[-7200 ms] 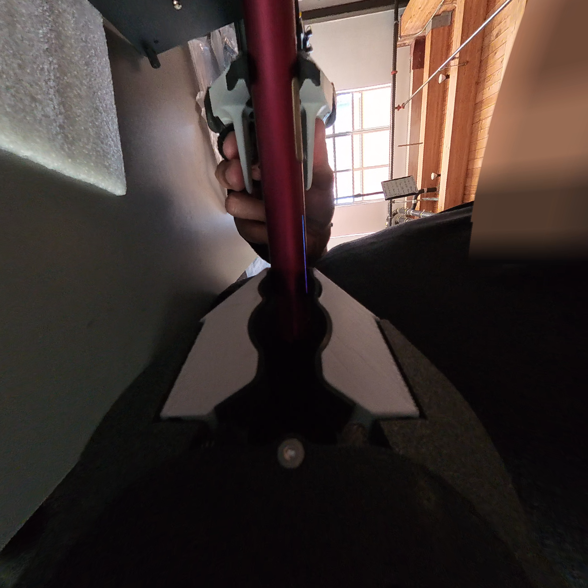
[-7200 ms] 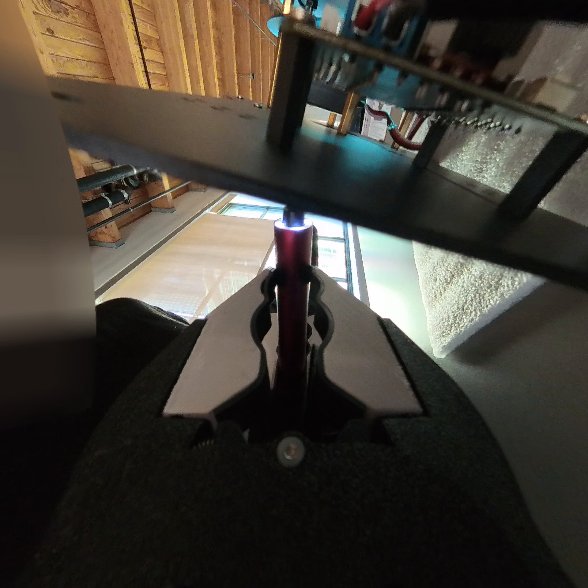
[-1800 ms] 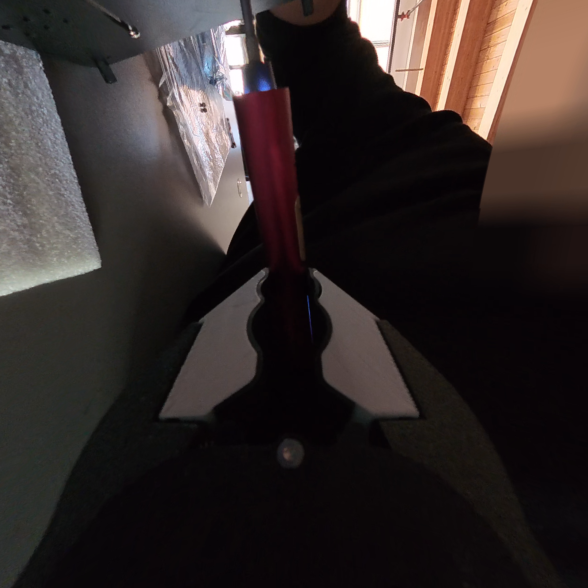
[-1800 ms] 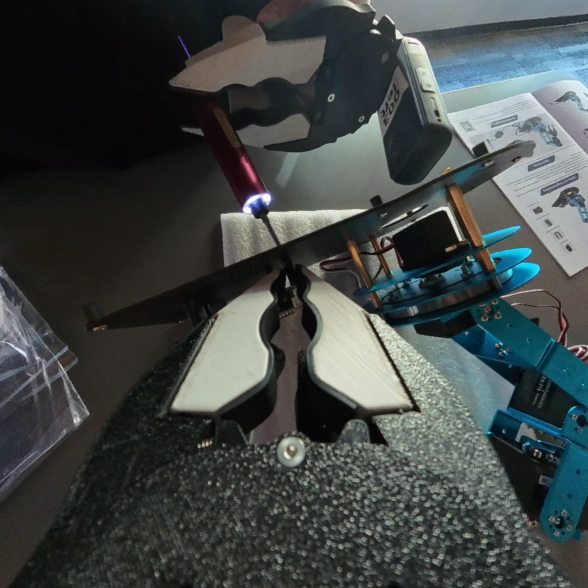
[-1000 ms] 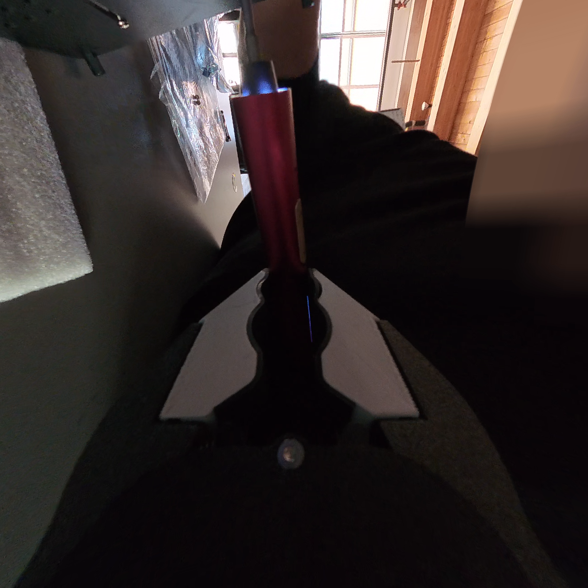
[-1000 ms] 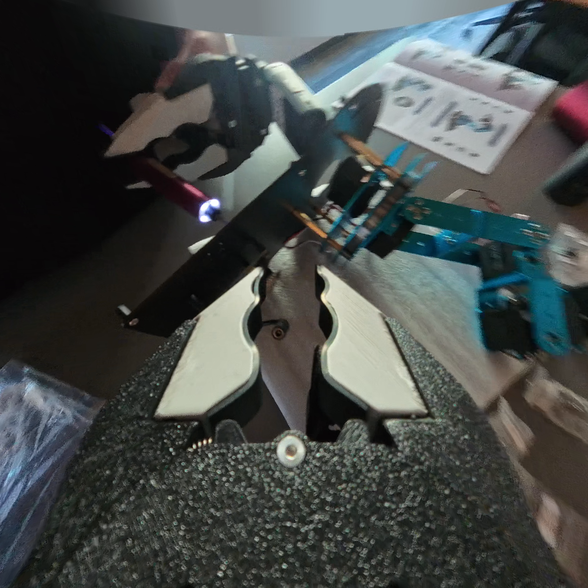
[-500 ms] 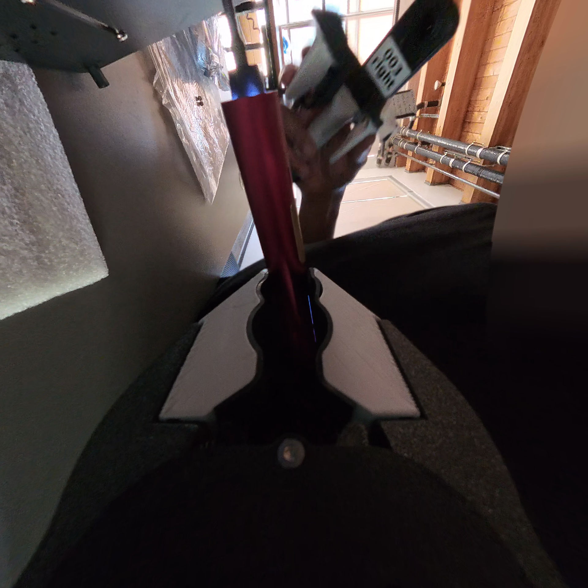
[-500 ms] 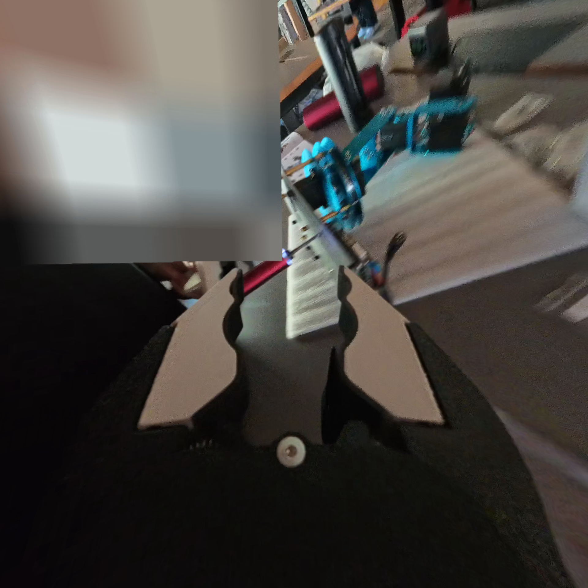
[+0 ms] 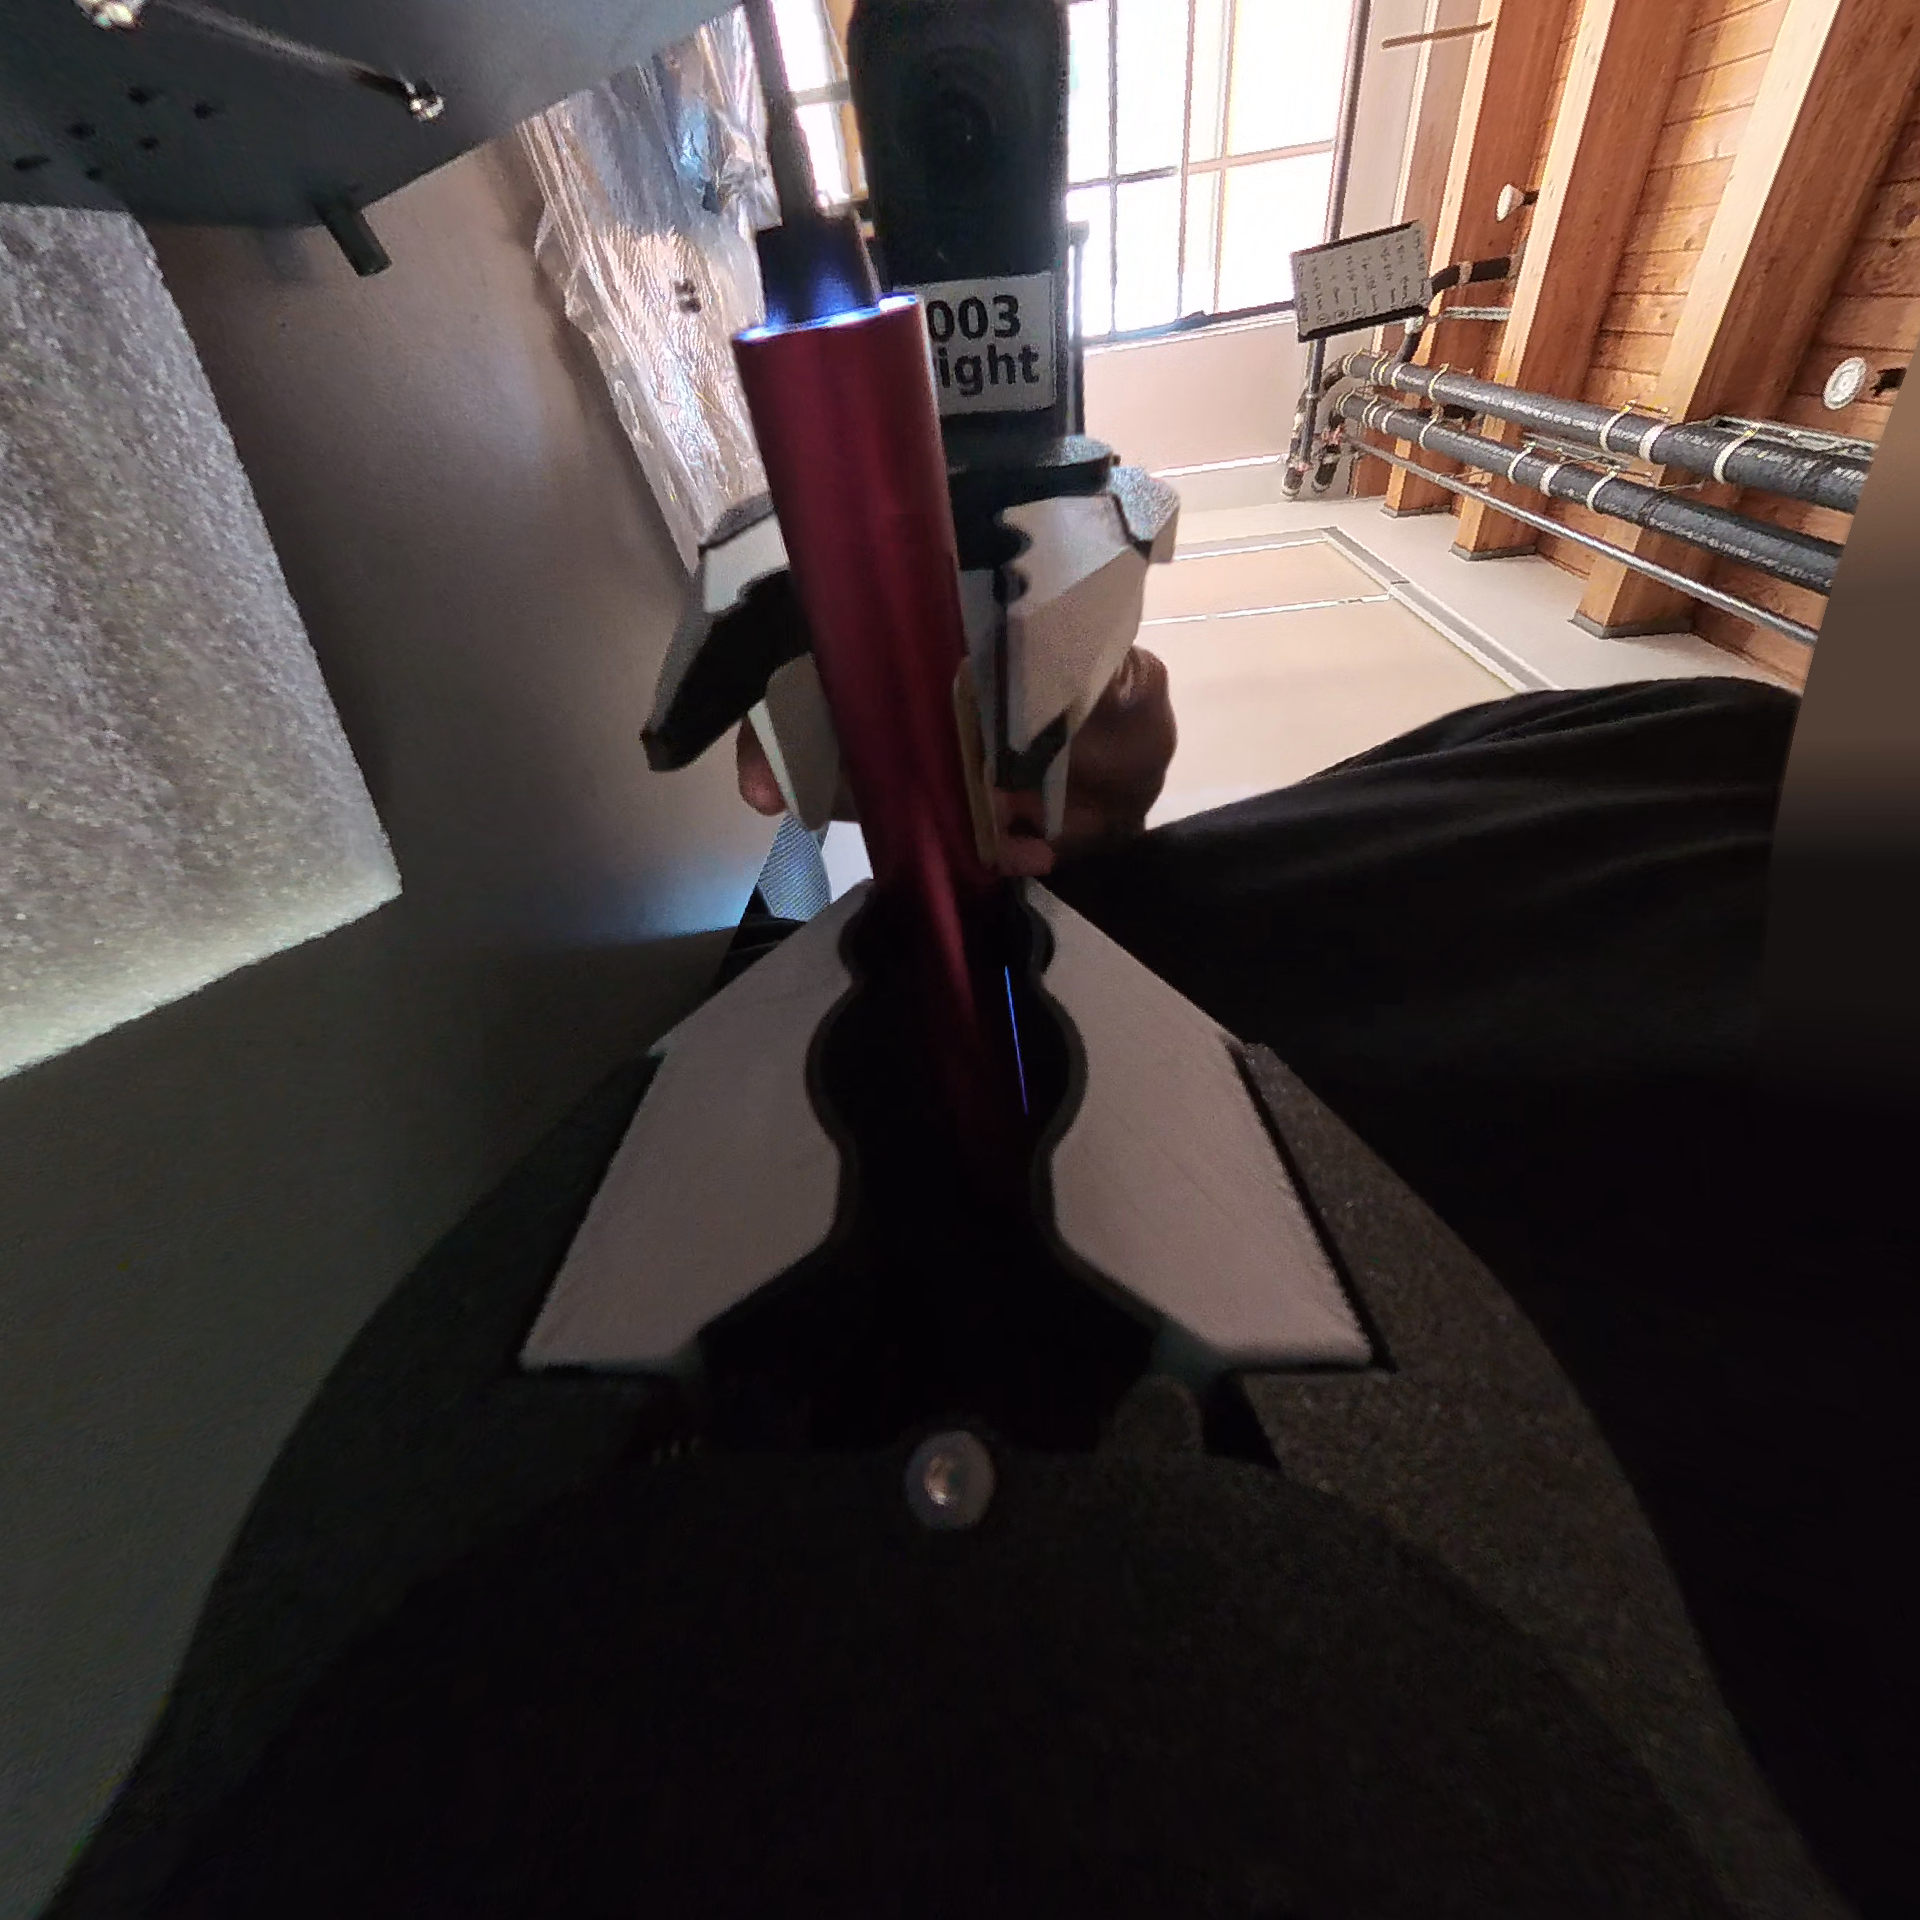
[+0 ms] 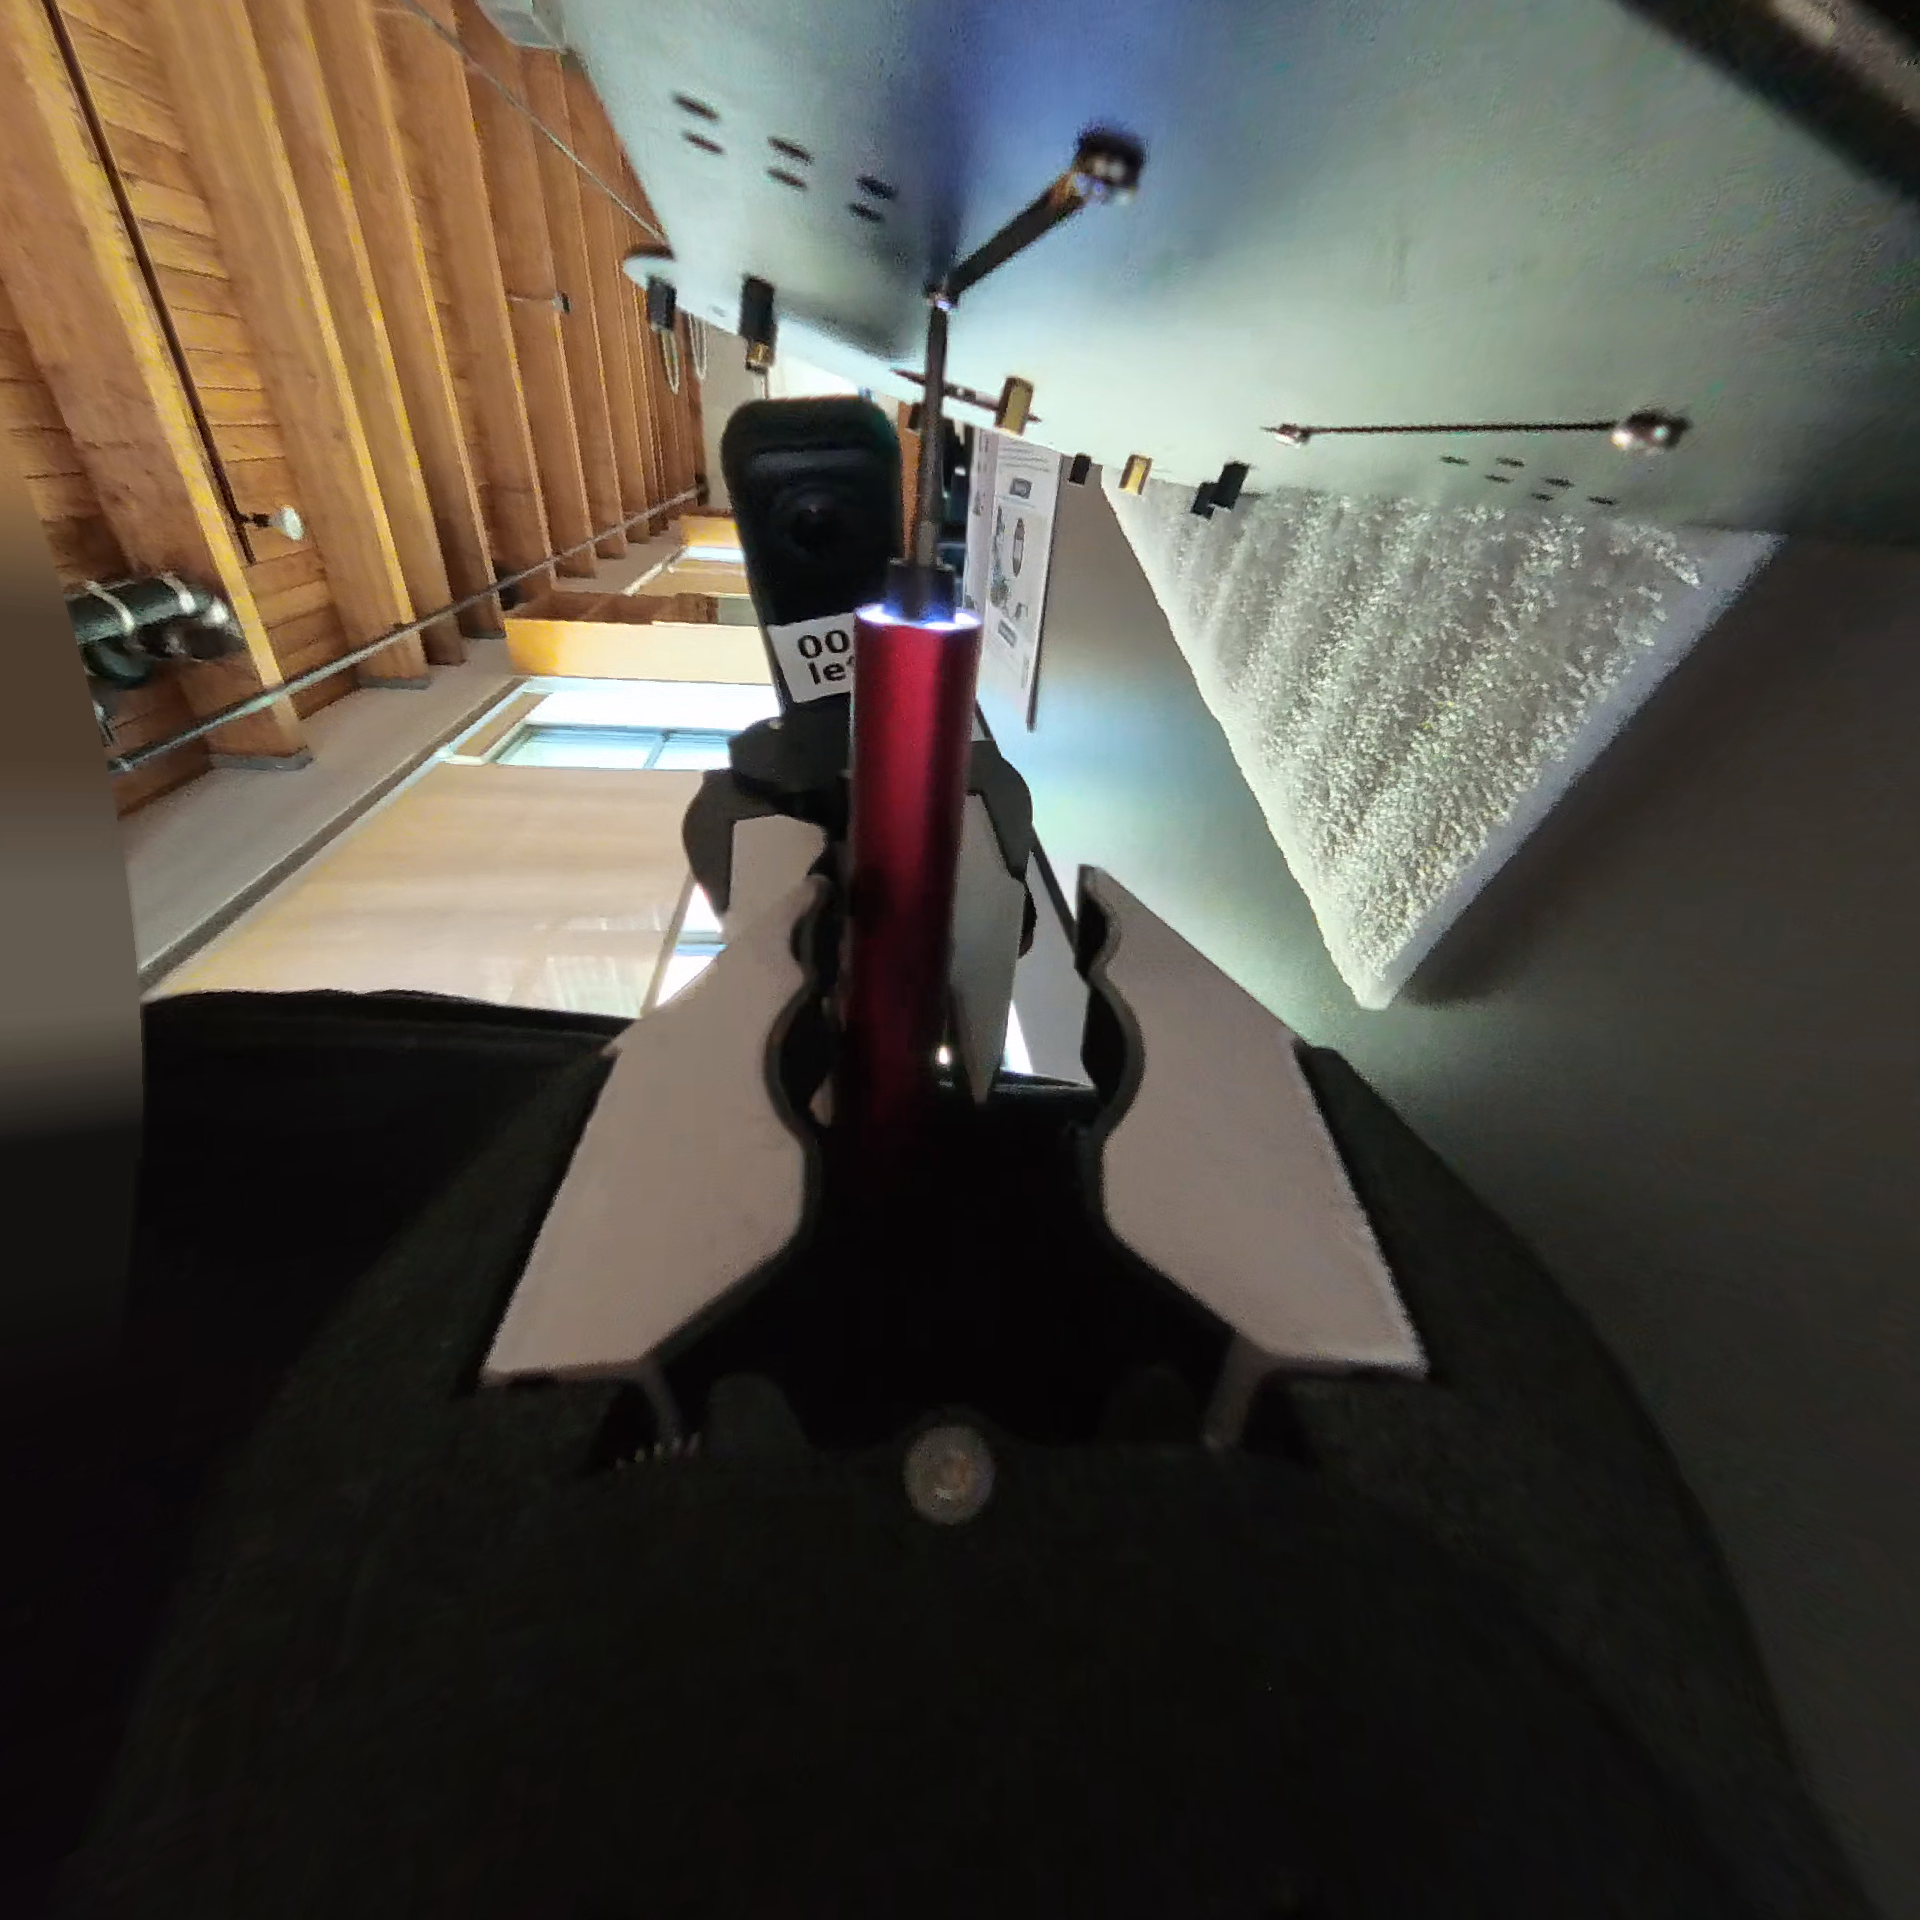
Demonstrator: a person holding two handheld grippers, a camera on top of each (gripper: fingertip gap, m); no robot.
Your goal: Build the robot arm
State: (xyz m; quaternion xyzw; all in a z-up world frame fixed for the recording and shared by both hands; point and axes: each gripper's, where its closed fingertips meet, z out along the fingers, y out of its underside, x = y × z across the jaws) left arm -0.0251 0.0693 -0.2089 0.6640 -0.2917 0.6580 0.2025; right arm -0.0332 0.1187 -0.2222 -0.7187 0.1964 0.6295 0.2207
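My left gripper [image 9: 940, 904] is shut on a red powered screwdriver [image 9: 862, 540] whose lit tip points at the underside of a black perforated plate [image 9: 208, 94]. In the right wrist view the screwdriver [image 10: 914, 790] stands between the spread fingers of my right gripper [image 10: 945, 914], with a gap on both sides. Its thin bit [image 10: 932, 436] reaches up to the plate [image 10: 1247, 208]. The left gripper [image 10: 878, 883] shows just beyond, clamped on the shaft. The right gripper also shows in the left wrist view [image 9: 920, 810], straddling the shaft.
A white foam block [image 9: 135, 623] lies by the plate and also shows in the right wrist view [image 10: 1455, 707]. A clear plastic bag [image 9: 644, 312] and an open booklet [image 10: 1013, 561] lie farther off. Small brass standoffs [image 10: 1018, 400] stick out of the plate. The left gripper's tips are roughly 5 cm from the right gripper's.
My right gripper has swung from the blue assembly and table back to the screwdriver and now sits open around its shaft. My left gripper has kept its hold throughout.
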